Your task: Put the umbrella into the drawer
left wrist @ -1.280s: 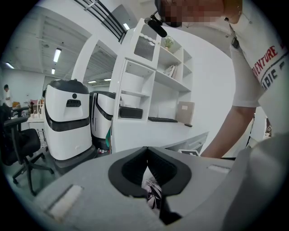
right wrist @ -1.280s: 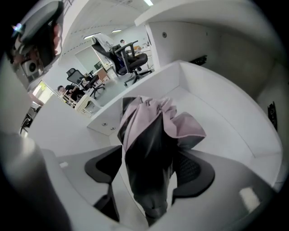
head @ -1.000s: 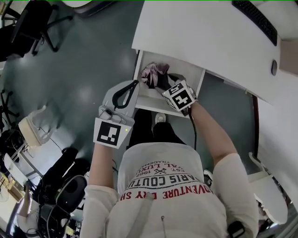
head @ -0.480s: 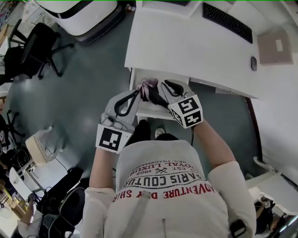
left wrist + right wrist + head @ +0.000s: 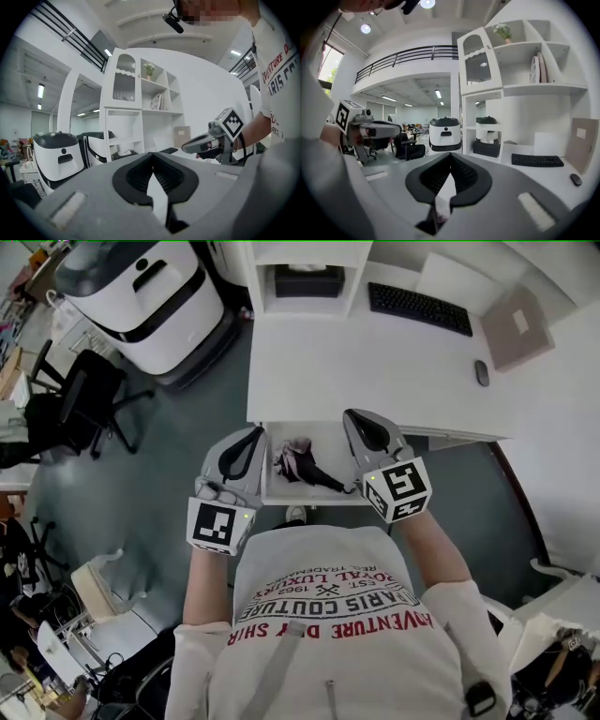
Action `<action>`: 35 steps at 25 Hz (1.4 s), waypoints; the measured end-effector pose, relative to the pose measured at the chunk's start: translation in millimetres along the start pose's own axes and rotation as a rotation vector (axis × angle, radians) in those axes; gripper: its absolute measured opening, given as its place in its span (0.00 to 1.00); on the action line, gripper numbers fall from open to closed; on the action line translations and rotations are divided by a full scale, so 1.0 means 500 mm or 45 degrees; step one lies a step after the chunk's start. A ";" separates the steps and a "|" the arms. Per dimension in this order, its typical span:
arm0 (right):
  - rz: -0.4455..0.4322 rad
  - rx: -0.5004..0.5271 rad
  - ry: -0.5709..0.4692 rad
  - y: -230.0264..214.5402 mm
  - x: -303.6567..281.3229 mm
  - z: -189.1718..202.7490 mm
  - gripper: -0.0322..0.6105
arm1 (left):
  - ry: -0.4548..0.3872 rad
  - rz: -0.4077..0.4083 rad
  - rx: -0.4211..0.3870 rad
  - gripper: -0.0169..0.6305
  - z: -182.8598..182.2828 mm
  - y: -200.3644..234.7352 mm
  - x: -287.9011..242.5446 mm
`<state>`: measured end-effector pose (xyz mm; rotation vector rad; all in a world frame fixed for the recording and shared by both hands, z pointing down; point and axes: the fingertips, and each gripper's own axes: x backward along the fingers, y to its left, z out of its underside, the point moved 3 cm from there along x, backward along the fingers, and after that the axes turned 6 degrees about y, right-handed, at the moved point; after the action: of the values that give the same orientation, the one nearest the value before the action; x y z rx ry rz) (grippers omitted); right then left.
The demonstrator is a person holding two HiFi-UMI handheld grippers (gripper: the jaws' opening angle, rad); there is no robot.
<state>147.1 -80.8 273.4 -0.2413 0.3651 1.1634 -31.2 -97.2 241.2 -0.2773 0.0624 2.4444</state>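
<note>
Folded umbrella (image 5: 300,463) lying inside the open drawer (image 5: 330,444) beneath a smooth white desk (image 5: 375,371), long axis slanting from upper left to lower right in the head view. Soft, crumpled pinkish fabric bunched at the upper-left end; slim dark handle at the other end, pointing lower right toward the drawer's front edge. Placed between the two grippers as seen from above, touched by neither. Left gripper (image 5: 251,437) beside the drawer's left edge, just left of the fabric end; right gripper (image 5: 358,420) over the drawer's right side, near the desk's front edge, apart from the handle. Both pointing away from the person, toward the desk. Left gripper's jaws clenched together and empty in its own view, black ribbed pads (image 5: 164,176) meeting at the tips; right gripper's jaws likewise pressed shut on nothing, pads (image 5: 461,176) of the same ribbed rubber (grey moulded plastic shells on both, each with a black-and-white marker cube at the back). On the desk, well beyond the drawer, a flat black keyboard (image 5: 417,307) and a small dark mouse (image 5: 481,373).
</note>
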 end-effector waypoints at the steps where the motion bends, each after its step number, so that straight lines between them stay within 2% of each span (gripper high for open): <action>1: 0.012 -0.002 -0.033 -0.004 0.011 -0.013 0.05 | -0.014 -0.008 -0.004 0.04 -0.009 0.004 -0.001; 6: 0.058 -0.007 -0.181 -0.012 0.058 -0.066 0.05 | -0.045 0.031 0.009 0.04 -0.054 -0.009 -0.002; 11: 0.076 0.024 -0.262 -0.014 0.092 -0.095 0.05 | -0.022 0.025 -0.004 0.04 -0.069 -0.014 -0.001; 18: 0.079 0.075 -0.248 -0.011 0.104 -0.088 0.05 | -0.025 0.033 0.006 0.04 -0.078 -0.029 -0.001; 25: 0.052 0.068 -0.231 0.000 0.118 -0.081 0.05 | -0.042 0.048 0.007 0.04 -0.079 -0.049 0.004; 35: 0.019 0.026 -0.228 0.008 0.122 -0.070 0.05 | -0.026 0.014 0.018 0.04 -0.075 -0.054 0.016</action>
<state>159.2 -40.2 216.8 -0.1152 0.2213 1.1853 -13.7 -75.6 203.8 -0.2465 0.0721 2.4568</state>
